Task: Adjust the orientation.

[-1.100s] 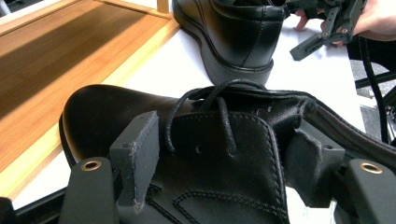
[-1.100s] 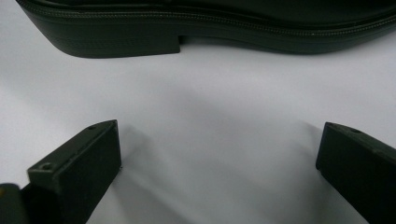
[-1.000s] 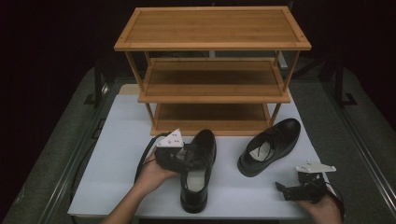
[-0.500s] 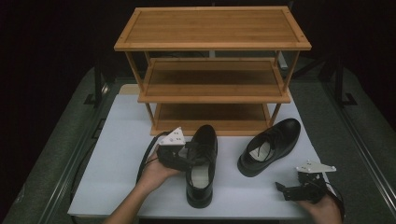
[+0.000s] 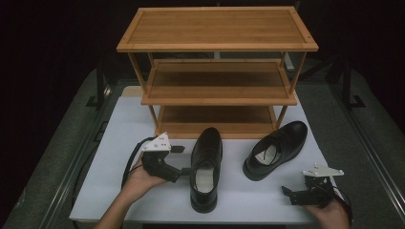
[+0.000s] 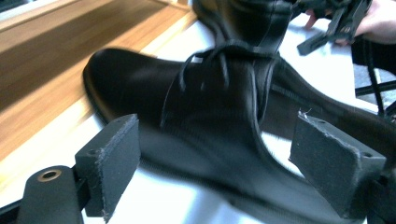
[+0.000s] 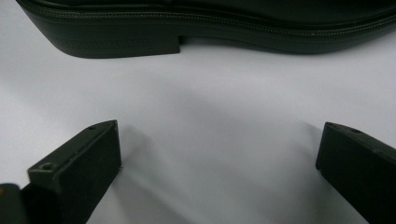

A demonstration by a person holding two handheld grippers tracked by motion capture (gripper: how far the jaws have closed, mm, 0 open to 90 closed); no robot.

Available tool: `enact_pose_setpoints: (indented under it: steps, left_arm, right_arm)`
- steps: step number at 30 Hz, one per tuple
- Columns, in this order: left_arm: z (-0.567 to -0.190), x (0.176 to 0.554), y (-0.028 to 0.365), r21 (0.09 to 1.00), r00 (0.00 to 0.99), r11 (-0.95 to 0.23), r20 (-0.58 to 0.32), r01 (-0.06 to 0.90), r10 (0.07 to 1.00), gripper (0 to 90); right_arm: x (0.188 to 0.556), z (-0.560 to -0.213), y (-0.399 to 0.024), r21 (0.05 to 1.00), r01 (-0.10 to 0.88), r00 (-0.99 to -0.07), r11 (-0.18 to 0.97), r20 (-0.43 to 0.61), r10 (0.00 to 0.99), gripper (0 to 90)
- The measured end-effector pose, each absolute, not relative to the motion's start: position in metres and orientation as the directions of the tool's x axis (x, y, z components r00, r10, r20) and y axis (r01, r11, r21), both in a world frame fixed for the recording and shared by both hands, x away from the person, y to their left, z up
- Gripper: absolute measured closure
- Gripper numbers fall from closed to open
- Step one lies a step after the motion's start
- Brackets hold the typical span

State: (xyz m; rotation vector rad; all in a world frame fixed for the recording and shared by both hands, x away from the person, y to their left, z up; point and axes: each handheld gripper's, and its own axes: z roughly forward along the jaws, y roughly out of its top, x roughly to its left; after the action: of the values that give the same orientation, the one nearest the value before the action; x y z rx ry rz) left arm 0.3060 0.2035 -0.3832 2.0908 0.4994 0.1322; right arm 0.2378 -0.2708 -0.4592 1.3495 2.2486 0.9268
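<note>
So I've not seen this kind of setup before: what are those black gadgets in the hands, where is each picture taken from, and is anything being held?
A person holds a hand-operated two-jaw gripper in each hand. The high view looks down on the white table; the other two pictures come from cameras riding on the grippers, looking along their own black jaws.

On the table stand a three-tier wooden shoe rack and two black dress shoes. The left gripper is at the side of the near shoe; its jaws have just been opening and stand apart, with that shoe in front of them, not pinched. The right gripper rests open on the table, short of the far shoe. Nothing is held.
</note>
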Motion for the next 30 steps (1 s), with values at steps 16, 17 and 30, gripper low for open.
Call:
enact_pose_setpoints:
  steps: [16,17,30]
  left_arm:
    - [-0.422,0.285,0.256,0.748,0.852,-0.556,-0.026,0.364,0.523,7.4]
    - [-0.428,0.283,0.262,0.738,0.843,-0.555,-0.035,0.384,0.537,7.1]
    - [-0.452,0.276,0.282,0.694,0.795,-0.576,0.008,0.432,0.606,1.9]
  right_arm:
    - [0.238,-0.459,-0.27,0.69,0.643,-0.48,0.333,0.023,0.877,0.0]
    - [0.238,-0.459,-0.27,0.69,0.643,-0.48,0.333,0.024,0.877,0.0]
    - [0.238,-0.454,-0.273,0.697,0.644,-0.474,0.314,0.041,0.879,4.2]
